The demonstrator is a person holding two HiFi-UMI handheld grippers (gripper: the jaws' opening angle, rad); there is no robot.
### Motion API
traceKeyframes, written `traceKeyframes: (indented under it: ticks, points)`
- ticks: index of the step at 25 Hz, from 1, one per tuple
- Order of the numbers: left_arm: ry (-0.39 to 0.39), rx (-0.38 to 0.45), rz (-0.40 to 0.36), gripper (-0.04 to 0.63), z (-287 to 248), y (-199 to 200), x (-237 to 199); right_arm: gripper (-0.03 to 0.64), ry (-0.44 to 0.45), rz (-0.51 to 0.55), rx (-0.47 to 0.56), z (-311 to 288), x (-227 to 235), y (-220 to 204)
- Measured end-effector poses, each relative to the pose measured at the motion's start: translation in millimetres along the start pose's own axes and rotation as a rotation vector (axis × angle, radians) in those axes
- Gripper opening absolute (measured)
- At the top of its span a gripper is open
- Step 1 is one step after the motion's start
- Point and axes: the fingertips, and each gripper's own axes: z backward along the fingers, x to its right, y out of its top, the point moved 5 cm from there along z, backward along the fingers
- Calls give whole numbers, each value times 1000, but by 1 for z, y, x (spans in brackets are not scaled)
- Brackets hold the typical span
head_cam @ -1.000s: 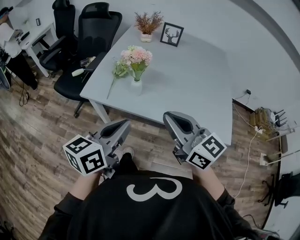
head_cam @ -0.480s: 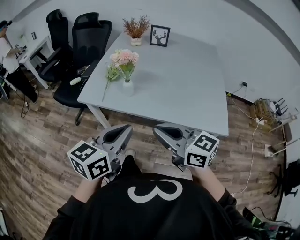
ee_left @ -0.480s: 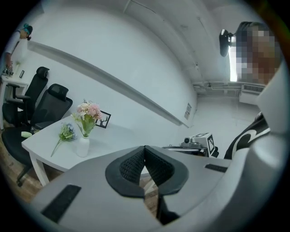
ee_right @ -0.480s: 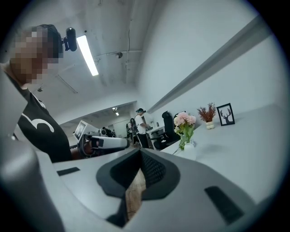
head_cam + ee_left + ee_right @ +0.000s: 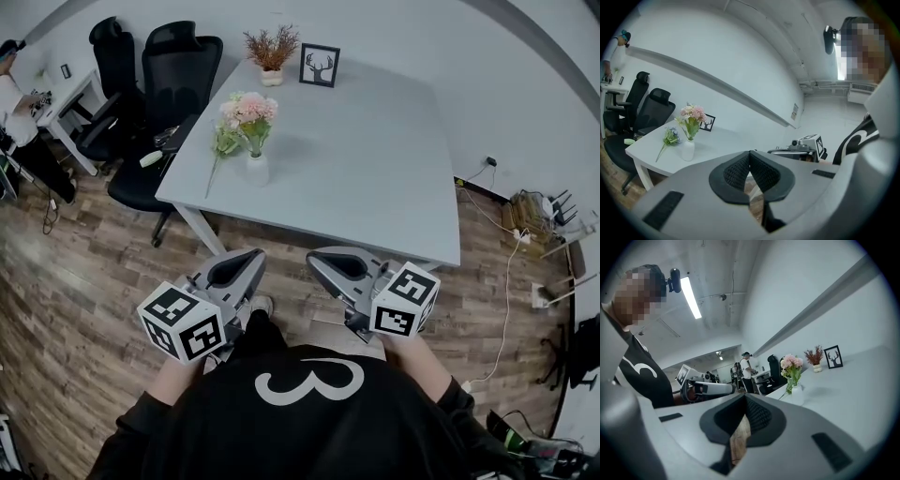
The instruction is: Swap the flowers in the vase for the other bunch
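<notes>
Pink flowers upright in vase, other bunch flat beside, stem nearward, left gripper and right gripper closed.

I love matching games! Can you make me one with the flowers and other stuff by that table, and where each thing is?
1 pink flowers
2 spare bunch
3 deer picture
4 black chairs

A lying flat on the table
B on the floor beside the table
C in the white vase
D upright at the table's far edge

Pairs: 1-C, 2-A, 3-D, 4-B
</notes>
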Motion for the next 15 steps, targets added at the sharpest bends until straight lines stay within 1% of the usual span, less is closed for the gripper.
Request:
traceKeyframes:
  ticks: [6, 15]
  points:
    - [2, -6, 1, 11, 3, -2, 0, 6, 10, -6, -4, -2, -4, -2]
    - [-9, -19, 12, 11, -4, -7, 3, 6, -1, -16, -6, 5, -2, -5]
